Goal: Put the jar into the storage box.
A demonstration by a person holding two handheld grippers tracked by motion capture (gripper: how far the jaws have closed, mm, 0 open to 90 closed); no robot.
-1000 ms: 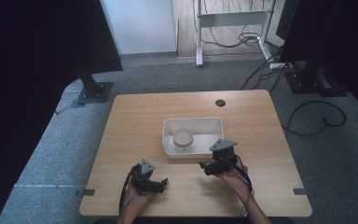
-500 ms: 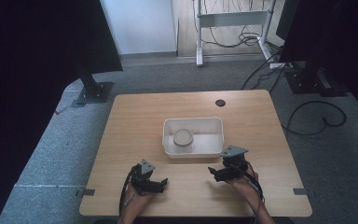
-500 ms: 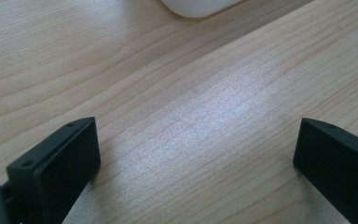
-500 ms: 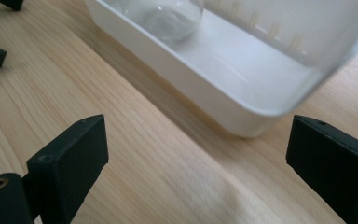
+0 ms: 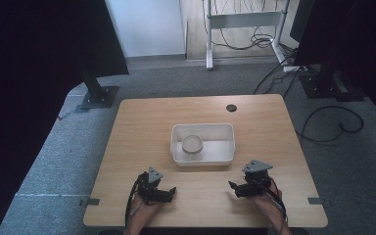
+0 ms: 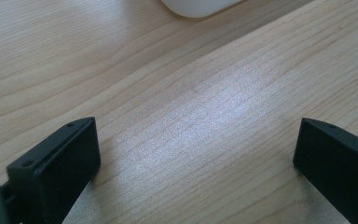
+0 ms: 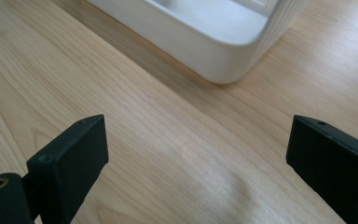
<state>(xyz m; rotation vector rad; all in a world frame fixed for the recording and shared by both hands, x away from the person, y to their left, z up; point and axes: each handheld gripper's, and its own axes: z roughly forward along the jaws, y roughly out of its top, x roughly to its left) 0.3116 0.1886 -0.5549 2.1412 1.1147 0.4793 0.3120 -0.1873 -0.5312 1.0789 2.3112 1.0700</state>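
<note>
Both hands rest low at the near edge of the wooden worktop (image 5: 127,142), forearms coming in from below, each holding its tool close to the wood. The left gripper (image 5: 169,192) lies left of centre with its grey three-cornered plate on top and its fingers (image 6: 56,163) turned toward the middle of the worktop; in the left gripper view they stand wide apart with nothing between them but bare wood grain, and a rounded corner of the white tray (image 6: 198,7) shows at the top edge. The right gripper (image 5: 235,188) lies right of centre, its fingers (image 7: 72,161) turned inward toward the left one, so the two tools face each other across a stretch of bare worktop, well apart. In the right gripper view its fingers are likewise spread wide and hold nothing, and the tray's near corner (image 7: 223,51) rises just beyond them. The white rectangular tray (image 5: 227,142) sits at the middle of the worktop, farther from the person than both grippers and roughly between them. Inside it, toward its left half, stands a round pale container (image 5: 192,145), seen from above; whether it is a bowl or a lidded tub cannot be told. Neither gripper touches the tray. A small dark round cable hole (image 5: 231,107) marks the far part of the worktop.
</note>
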